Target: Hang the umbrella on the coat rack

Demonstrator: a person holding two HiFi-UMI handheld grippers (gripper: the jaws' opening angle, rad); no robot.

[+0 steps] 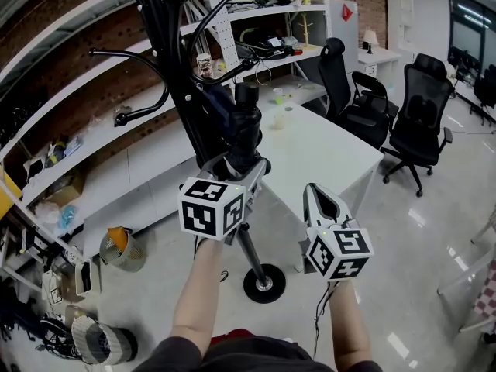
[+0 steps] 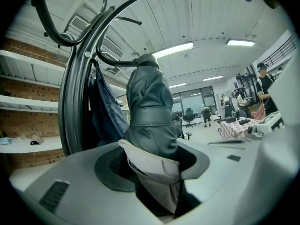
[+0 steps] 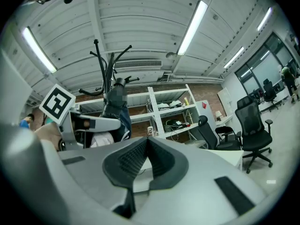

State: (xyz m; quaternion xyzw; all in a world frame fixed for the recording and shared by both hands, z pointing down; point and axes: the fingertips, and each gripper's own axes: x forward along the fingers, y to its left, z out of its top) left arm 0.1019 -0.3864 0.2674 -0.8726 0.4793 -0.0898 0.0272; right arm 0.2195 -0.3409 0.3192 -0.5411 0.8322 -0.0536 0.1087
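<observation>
A folded dark grey umbrella [image 1: 246, 126] stands upright against the black coat rack [image 1: 177, 76]. My left gripper [image 1: 235, 170] is shut on its lower part. In the left gripper view the umbrella [image 2: 149, 111] rises between the pads, with a white fabric flap at the grip. The coat rack [image 2: 77, 88] stands just to its left, and a blue cloth [image 2: 107, 111] hangs on the rack. My right gripper [image 1: 322, 194] hovers to the right, apart from the umbrella. Its jaws meet with nothing between them [image 3: 146, 142]. The rack's round base [image 1: 264, 284] rests on the floor.
A white table [image 1: 329, 149] stands behind the rack, with black office chairs [image 1: 422, 103] to its right. Cluttered white shelves [image 1: 271, 14] line the brick wall. Baskets [image 1: 121, 247] and boxes lie on the floor at the left. People [image 2: 262, 86] stand far off.
</observation>
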